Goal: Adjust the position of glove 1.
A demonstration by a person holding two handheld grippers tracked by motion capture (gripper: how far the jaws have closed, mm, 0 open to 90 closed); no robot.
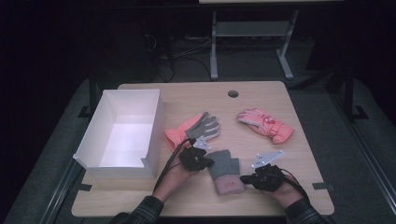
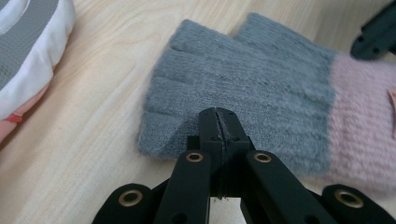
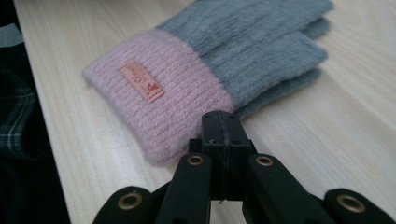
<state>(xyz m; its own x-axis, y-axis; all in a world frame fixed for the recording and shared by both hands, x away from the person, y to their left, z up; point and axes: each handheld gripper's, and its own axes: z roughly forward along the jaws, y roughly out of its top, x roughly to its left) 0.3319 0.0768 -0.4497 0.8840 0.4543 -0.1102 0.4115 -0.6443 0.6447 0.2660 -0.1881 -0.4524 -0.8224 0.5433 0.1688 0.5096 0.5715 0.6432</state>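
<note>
On the counter (image 1: 299, 154), white box (image 1: 122, 133) sitting left, two pink gloves (image 1: 265, 123) lying beyond, left gripper (image 2: 218, 122) and right gripper (image 3: 223, 125) flanking grey knit glove (image 1: 225, 170), jaws pressed together, touching its edges.

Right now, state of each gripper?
Left gripper: closed, tips at the edge of the grey knit glove; a pinch on it cannot be told.
Right gripper: closed, at the glove's pink cuff; grip cannot be told.

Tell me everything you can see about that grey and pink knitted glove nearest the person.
The knitted glove lies flat on the wooden table near its front edge. It looks soft and fuzzy: grey hand with short stubby fingers, ribbed pink cuff bearing a small orange label. The left gripper sits closed at its finger end, the right gripper closed beside its cuff edge.
</note>
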